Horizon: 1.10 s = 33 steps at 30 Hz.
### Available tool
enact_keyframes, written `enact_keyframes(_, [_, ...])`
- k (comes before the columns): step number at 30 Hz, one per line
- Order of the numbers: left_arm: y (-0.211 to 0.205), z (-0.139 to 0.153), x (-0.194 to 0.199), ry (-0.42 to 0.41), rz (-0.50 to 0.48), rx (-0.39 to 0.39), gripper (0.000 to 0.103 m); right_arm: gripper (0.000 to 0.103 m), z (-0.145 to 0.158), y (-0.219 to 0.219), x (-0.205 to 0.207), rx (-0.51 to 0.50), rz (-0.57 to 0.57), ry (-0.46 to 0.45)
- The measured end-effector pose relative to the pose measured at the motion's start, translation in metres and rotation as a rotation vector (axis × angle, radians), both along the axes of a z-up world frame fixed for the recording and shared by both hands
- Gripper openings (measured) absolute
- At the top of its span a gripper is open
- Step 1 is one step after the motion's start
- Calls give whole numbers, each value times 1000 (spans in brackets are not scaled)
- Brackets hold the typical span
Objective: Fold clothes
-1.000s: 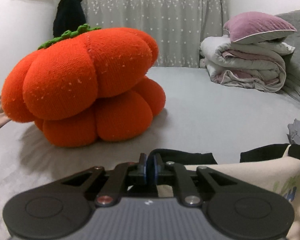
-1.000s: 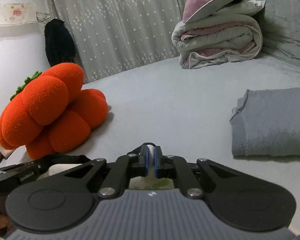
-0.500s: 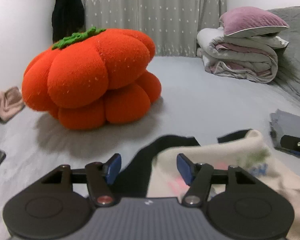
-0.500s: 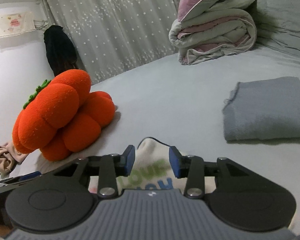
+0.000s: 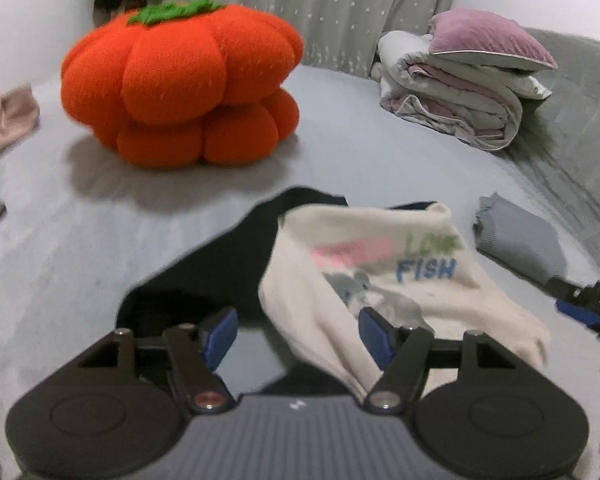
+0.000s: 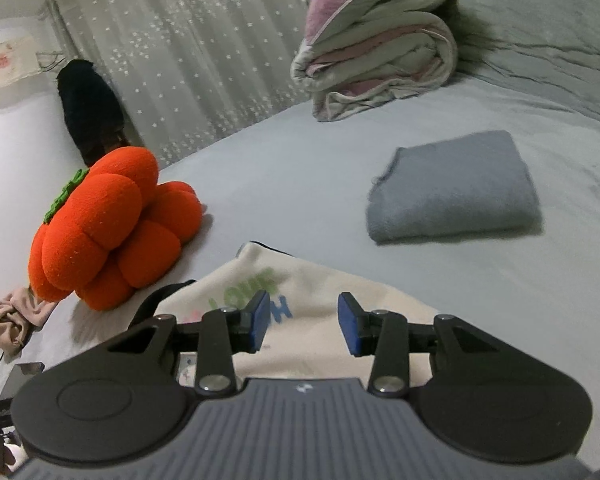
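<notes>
A cream shirt (image 5: 400,280) printed with "FISH" lies crumpled on the grey bed (image 5: 360,160), with its black part (image 5: 220,264) spread to the left. My left gripper (image 5: 298,332) hovers over its near edge with jaws opening. A cream fold lies under the gap beside the right pad (image 5: 374,336), and neither pad presses on it. In the right wrist view the shirt (image 6: 320,280) lies below my right gripper (image 6: 304,320), which is open and holds nothing. The tip of the right gripper (image 5: 580,304) shows at the right edge of the left wrist view.
An orange pumpkin cushion (image 5: 180,80) (image 6: 108,224) sits at the back left. A folded grey garment (image 6: 452,188) (image 5: 516,240) lies to the right. Rolled quilts under a purple pillow (image 5: 460,88) (image 6: 372,60) are stacked at the far right, and a pink cloth (image 5: 8,120) lies far left.
Both grippers were shut on the shirt's edge a second ago and have opened and let it go. Both have pulled back and risen, so more of the shirt shows.
</notes>
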<state>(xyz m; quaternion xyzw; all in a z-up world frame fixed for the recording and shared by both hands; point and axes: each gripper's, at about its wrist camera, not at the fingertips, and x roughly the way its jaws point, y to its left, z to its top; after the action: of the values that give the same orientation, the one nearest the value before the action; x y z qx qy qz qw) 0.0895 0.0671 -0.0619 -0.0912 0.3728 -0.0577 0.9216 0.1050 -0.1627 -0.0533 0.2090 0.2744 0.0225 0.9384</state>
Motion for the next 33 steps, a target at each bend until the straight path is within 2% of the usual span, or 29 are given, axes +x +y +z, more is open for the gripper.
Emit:
enact_keyframes(5, [14, -17, -12, 58, 1, -143, 67, 42, -13, -9, -12, 46, -3, 79])
enact_keyframes(9, [19, -39, -26, 48, -3, -243, 65, 42, -29, -10, -17, 67, 7, 183])
enact_keyframes(11, [17, -49, -26, 111, -5, -233, 61, 42, -35, -13, -16, 89, -4, 265])
enact_keyframes(14, [15, -51, -20, 136, -24, -208, 60, 42, -43, -28, -12, 203, -40, 325])
enact_keyframes(18, [9, -60, -11, 170, -50, -141, 60, 42, -46, -38, -10, 316, -81, 340])
enact_keyframes(21, [5, -63, -11, 168, -51, -104, 59, 46, -44, -33, -9, 301, -58, 349])
enact_keyframes(25, [19, -51, -14, 109, -35, -196, 58, 47, -38, -20, -10, 270, 14, 351])
enact_keyframes(29, [27, -45, -17, 84, -42, -261, 51, 47, -28, -13, -14, 255, 77, 326])
enact_keyframes(33, [21, -44, -21, 91, -82, -258, 45, 48, -20, 0, -21, 231, 167, 307])
